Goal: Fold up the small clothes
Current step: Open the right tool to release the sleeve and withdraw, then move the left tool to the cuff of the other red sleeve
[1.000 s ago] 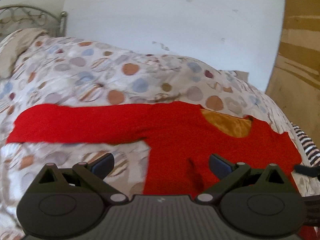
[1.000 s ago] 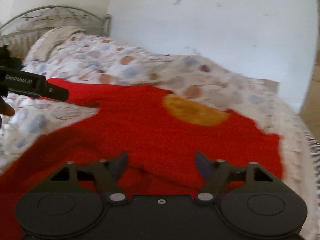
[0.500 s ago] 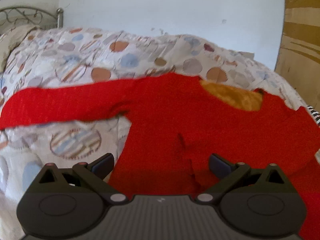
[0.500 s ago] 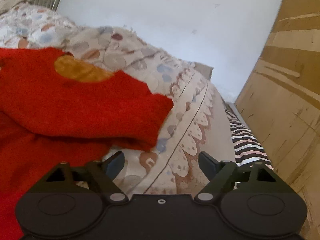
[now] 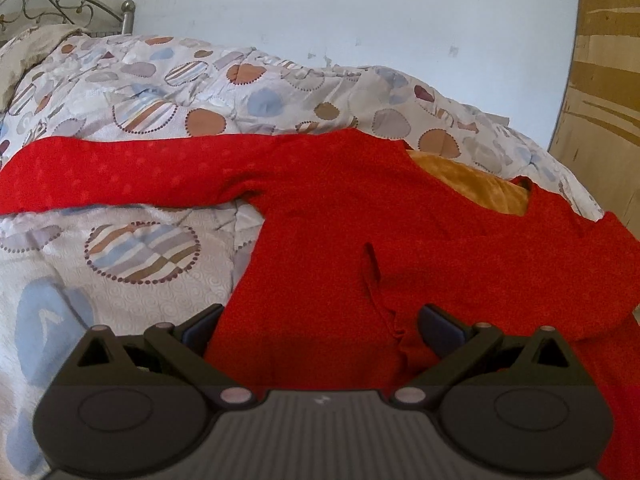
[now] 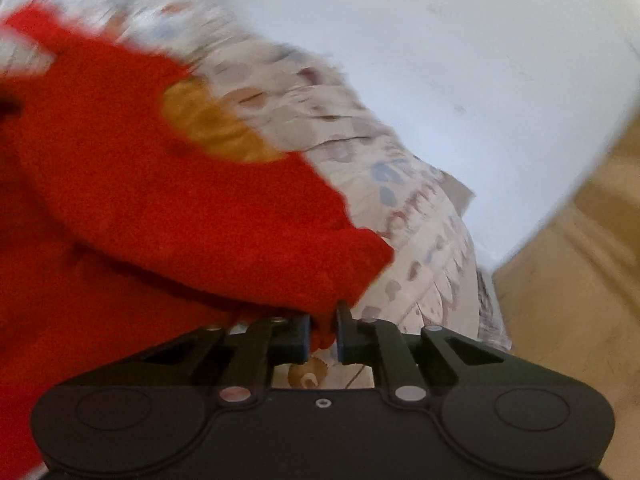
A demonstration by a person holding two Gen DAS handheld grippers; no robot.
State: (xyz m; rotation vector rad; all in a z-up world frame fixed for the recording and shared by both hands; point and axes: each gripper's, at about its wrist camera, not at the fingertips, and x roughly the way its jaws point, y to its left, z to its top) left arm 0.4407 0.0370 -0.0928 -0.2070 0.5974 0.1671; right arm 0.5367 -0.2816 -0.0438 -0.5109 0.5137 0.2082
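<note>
Your red sweater [image 5: 400,216] lay spread on the bed's patterned quilt [image 5: 132,292], one sleeve stretched out flat toward the left of the left wrist view, the mustard-yellow lining showing at its neck opening [image 5: 476,184]. Your left gripper [image 5: 320,326] stood low over the sweater's body with its fingers [image 5: 440,330] wide apart, red fabric lying between them, the pads not pressing on it. Your right gripper [image 6: 322,336] had just been closing: its fingers [image 6: 301,338] stood nearly together, pinching a fold of red fabric at the sweater's right-hand corner [image 6: 352,264]. That view was motion-blurred, so the exact seam held could not be told. Behind the bed stood a white wall [image 5: 360,12], a metal headboard [image 5: 60,8] at far left and a wooden panel [image 5: 608,80] at right.
</note>
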